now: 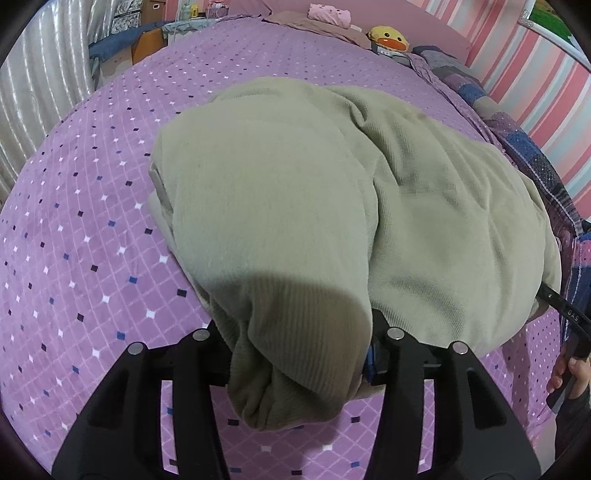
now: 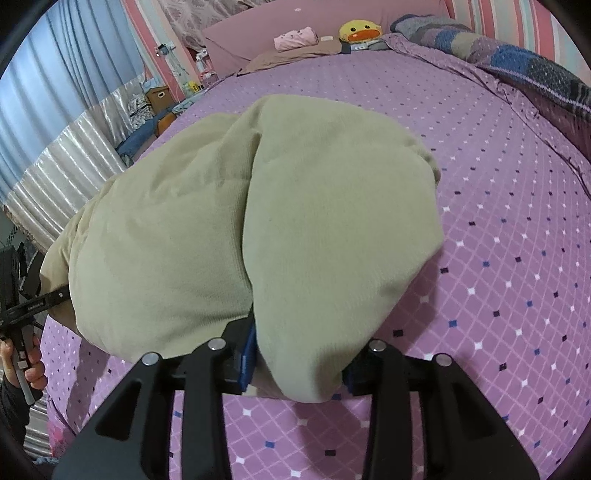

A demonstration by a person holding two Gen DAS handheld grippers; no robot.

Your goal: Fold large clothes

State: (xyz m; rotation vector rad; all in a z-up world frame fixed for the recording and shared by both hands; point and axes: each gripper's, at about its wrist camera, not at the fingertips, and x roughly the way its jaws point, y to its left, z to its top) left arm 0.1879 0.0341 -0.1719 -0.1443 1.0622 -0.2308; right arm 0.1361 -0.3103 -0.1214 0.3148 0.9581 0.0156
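A large beige knit garment point(image 1: 314, 206) lies partly folded on the purple patterned bedspread point(image 1: 81, 221). My left gripper point(image 1: 299, 365) is shut on its ribbed end, which bunches and hangs between the fingers. In the right wrist view the same garment point(image 2: 258, 221) fills the middle. My right gripper point(image 2: 299, 365) is shut on another edge of it, cloth draped over the blue pads. Each gripper shows at the other view's edge, the right one point(image 1: 561, 314) and the left one point(image 2: 33, 306), both reaching under the cloth.
A yellow duck plush point(image 1: 388, 37) and a folded pink cloth point(image 1: 328, 14) sit at the bed's head. A blue and grey patchwork blanket point(image 1: 517, 147) runs along the striped wall side. Boxes and clutter point(image 1: 147, 48) stand beside the bed near the curtains.
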